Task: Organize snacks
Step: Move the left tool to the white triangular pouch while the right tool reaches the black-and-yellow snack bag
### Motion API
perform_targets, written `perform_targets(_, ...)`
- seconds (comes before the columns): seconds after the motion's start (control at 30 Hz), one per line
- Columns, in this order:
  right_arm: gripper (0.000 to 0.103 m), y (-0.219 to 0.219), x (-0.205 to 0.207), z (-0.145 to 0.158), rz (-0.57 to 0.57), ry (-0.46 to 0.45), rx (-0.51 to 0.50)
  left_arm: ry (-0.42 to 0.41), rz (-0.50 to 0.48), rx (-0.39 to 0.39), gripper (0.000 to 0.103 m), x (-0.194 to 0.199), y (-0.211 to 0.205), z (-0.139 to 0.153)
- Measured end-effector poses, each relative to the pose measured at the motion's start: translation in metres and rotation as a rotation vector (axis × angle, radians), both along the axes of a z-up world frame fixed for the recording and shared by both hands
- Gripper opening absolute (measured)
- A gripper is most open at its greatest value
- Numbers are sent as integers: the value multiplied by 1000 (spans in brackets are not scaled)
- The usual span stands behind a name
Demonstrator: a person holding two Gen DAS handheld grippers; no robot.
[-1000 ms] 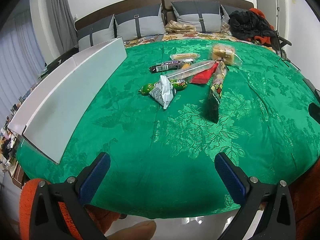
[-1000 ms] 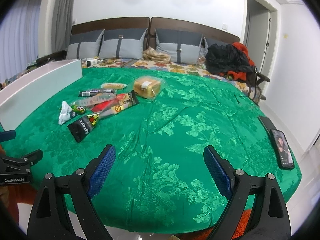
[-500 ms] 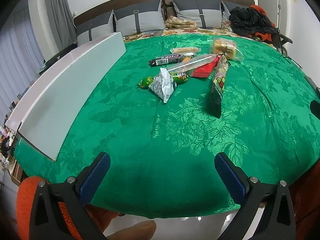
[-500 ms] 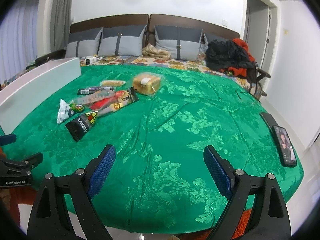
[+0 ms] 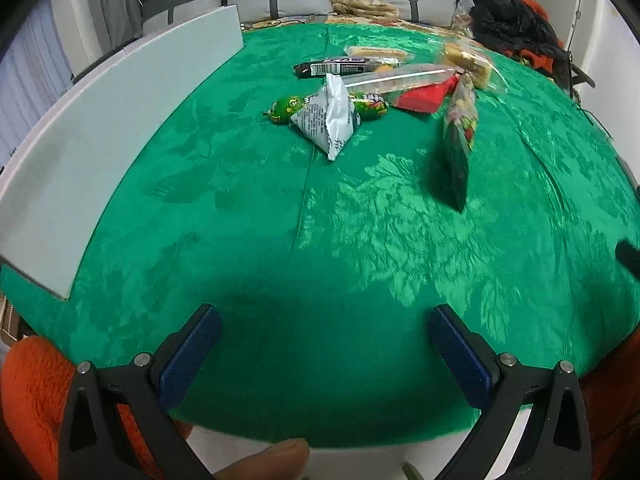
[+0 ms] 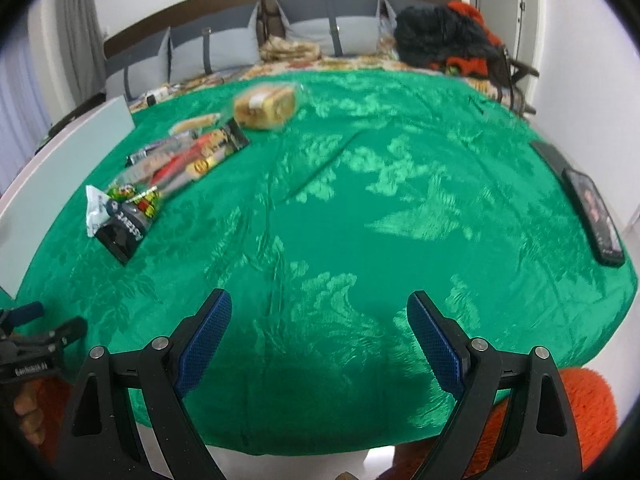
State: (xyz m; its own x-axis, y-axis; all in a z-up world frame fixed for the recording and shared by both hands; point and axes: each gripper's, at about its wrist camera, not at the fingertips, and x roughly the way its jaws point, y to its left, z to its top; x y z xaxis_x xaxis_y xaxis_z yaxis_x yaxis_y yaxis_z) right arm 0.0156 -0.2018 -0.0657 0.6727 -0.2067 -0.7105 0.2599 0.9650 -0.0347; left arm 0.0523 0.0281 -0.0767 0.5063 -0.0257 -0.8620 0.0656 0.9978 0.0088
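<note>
Several snack packets lie in a loose pile on a green patterned tablecloth [image 5: 320,248]. Nearest is a white pyramid-shaped pouch [image 5: 329,122] resting on a green candy wrapper [image 5: 286,109]. Beside them lie a long dark packet [image 5: 460,140], a red packet [image 5: 426,96], a clear tube [image 5: 396,78] and a black bar [image 5: 336,67]. A bagged bread loaf [image 6: 266,107] sits farther back. My left gripper [image 5: 325,354] hovers open over the near table edge. Open too, my right gripper [image 6: 319,342] holds nothing; the pile [image 6: 160,176] lies far to its left.
A long white box [image 5: 100,148] runs along the table's left side. A phone [image 6: 594,216] lies at the right edge. Grey cushions [image 6: 216,50] and dark clothing [image 6: 440,36] sit behind the table. An orange fuzzy sleeve [image 5: 28,408] shows at bottom.
Both grippers have moved forward over the table, so the snacks appear closer and lower. The right view has tilted. Nothing on the table has shifted.
</note>
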Motion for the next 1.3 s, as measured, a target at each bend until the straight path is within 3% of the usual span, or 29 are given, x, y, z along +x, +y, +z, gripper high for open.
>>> perform_targets(0.33, 92, 7, 4, -7, 32, 38, -10, 33, 16, -20, 103, 30, 9, 0)
perform_targets(0.57, 92, 4, 8, -11, 29, 55, 0, -11, -5, -19, 103, 25, 11, -2)
perform_targets(0.67, 92, 4, 8, -12, 29, 59, 9, 12, -24, -20, 103, 26, 12, -1)
perform_targets(0.77, 92, 2, 8, -11, 51, 41, 72, 23, -30, -19, 103, 28, 15, -1)
perform_targets(0.87, 92, -4, 9, -5, 98, -20, 240, 8, -16, -19, 103, 25, 24, -2)
perform_targets(0.97, 92, 4, 29, 3, 152, -33, 346, -8, -7, -21, 103, 21, 30, -2)
perform_targets(1.07, 92, 26, 71, 7, 213, 28, 376, -7, -3, -22, 103, 21, 33, -2)
perform_targets(1.2, 92, 62, 134, 7, 244, 115, 280, -9, 7, -21, 103, 18, 37, -2)
perform_targets(1.3, 91, 73, 169, -1, 248, 164, 293, -8, 5, -22, 103, 13, 40, -2)
